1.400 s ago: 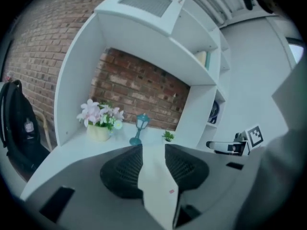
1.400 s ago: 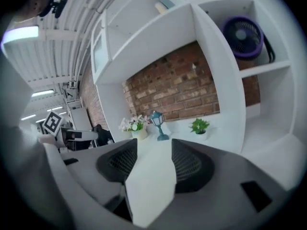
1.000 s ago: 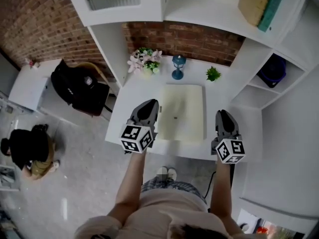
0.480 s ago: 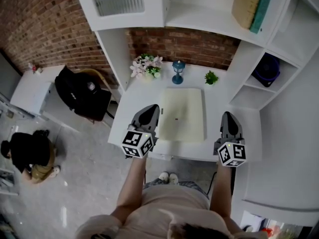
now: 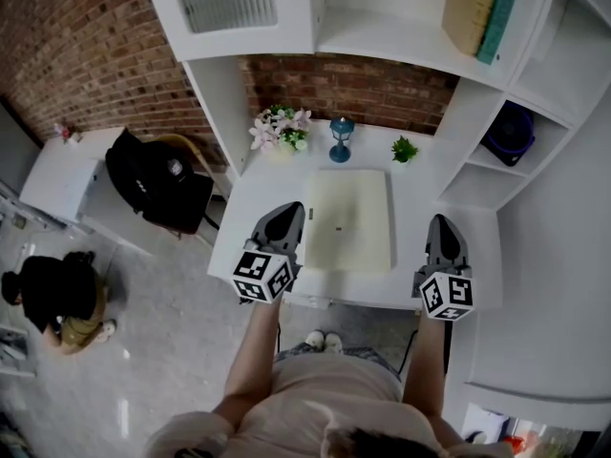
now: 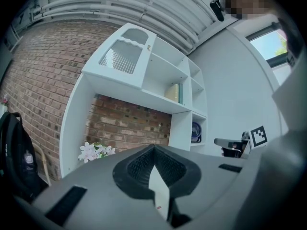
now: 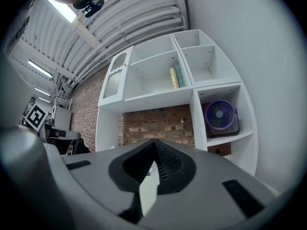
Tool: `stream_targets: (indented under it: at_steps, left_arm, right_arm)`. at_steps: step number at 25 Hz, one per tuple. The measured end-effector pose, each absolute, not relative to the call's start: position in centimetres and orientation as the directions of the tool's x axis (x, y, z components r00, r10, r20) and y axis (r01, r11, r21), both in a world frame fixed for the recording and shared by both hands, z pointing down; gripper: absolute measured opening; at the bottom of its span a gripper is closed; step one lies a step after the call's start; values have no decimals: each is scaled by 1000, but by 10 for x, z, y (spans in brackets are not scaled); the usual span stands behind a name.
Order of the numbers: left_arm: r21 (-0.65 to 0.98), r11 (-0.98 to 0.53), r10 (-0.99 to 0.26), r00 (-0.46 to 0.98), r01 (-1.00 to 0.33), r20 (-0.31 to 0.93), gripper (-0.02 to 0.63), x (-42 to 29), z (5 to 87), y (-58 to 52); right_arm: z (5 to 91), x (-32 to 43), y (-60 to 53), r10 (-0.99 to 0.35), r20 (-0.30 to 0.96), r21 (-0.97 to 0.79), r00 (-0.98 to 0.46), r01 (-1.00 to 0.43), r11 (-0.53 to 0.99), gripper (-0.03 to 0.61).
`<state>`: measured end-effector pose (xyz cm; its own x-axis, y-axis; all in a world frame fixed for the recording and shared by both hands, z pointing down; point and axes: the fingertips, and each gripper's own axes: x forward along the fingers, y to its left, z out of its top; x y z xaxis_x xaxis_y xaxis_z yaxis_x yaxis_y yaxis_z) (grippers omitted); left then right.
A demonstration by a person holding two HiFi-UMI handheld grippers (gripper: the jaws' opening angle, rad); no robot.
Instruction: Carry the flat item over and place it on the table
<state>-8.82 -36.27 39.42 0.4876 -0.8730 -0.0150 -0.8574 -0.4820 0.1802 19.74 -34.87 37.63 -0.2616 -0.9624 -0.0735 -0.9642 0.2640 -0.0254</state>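
Head view has the flat item (image 5: 348, 219) lying flat on the white table (image 5: 263, 184), in front of the flowers (image 5: 279, 127) and the little blue lamp (image 5: 341, 134) (nothing's touching it). The left gripper (image 5: 287, 212) and right gripper (image 5: 443, 223) hang either side of its near end, clear of it. Both have jaws pressed together on nothing, and both gripper views agree. I'd say the placing is done, with only backing off left.
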Motion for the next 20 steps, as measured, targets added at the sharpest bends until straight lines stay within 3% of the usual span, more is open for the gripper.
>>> stream_targets:
  at_steps: [20]
  left_arm:
    - [208,-476,-874,487,-855,1,28,-88,395,-362]
  right_arm:
    - [384,200,-348,-964,-44,-31,-263,-964,264,15]
